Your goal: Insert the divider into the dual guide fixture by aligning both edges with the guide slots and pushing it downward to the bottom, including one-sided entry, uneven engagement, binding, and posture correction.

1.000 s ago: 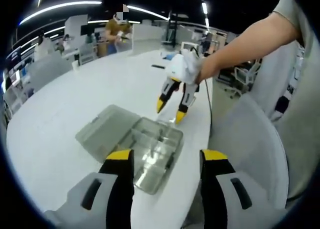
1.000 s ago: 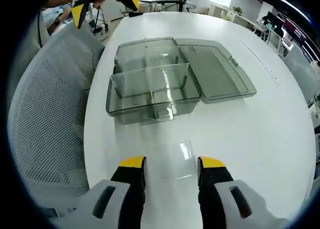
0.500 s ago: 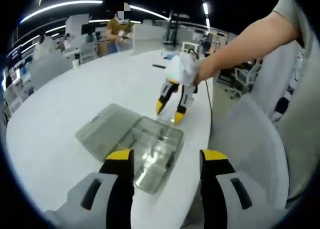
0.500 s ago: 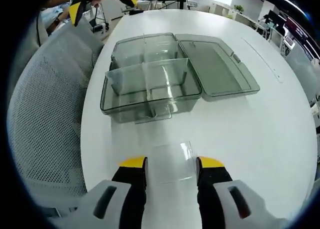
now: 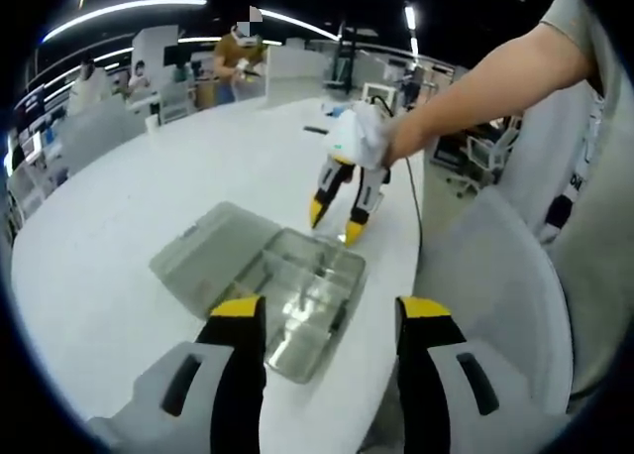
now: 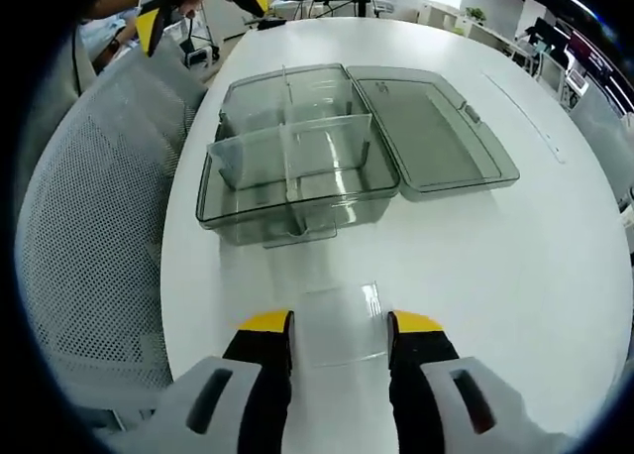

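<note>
Divider (image 6: 342, 322): a thin, clear, nearly invisible rectangular sheet, grasped between the yellow-tipped fingers of the right gripper (image 6: 340, 327) and held above the white counter (image 6: 515, 266), near the fixture but apart from it. Insertion appears not yet begun; alignment with both guide slots and the downward push remain. Left to right in the right gripper view: a mesh chair back (image 6: 94, 206); the dual guide fixture (image 6: 292, 171), a smoky translucent box with inner partitions; its hinged lid (image 6: 428, 127), lying open flat beside it. In the left gripper view, the left gripper (image 5: 332, 313) hovers over the fixture with fingers released and empty.
</note>
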Motion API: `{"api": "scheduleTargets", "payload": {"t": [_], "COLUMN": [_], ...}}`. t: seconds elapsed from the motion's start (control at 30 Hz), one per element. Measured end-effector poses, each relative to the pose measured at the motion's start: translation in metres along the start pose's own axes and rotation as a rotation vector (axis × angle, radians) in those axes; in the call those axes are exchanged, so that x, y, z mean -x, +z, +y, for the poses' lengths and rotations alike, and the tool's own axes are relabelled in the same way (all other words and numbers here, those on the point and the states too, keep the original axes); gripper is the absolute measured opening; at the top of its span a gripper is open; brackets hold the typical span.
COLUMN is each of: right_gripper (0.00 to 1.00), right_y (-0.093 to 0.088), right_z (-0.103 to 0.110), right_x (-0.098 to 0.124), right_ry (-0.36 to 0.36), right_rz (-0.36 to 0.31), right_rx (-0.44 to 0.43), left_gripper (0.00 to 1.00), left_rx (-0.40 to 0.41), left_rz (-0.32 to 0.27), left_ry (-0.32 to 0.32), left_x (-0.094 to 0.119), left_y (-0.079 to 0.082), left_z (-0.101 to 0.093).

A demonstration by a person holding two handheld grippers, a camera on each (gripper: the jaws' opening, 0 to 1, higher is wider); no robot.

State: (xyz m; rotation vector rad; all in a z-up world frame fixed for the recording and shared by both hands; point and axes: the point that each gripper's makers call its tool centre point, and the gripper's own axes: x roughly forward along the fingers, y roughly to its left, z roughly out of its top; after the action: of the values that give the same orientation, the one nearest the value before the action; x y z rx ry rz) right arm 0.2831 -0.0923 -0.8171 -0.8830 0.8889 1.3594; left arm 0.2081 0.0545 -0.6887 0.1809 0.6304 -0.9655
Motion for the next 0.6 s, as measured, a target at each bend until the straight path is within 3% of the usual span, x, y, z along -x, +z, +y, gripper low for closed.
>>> {"api": "scheduleTargets", "payload": {"t": [0.6], "right_gripper": [0.28], "right_y": [0.0028], "right_z": [0.0027], "right_x": [0.0004], "right_ry": [0.011], "right_rz": [0.014], "right_rx": [0.010], "left_gripper": [0.51], "left_rx": [0.000], "left_rz": [-0.002], "left_ry": [-0.002], "left_x": [0.0000], "left_y": [0.0013], "left_z": [0.0003]}}
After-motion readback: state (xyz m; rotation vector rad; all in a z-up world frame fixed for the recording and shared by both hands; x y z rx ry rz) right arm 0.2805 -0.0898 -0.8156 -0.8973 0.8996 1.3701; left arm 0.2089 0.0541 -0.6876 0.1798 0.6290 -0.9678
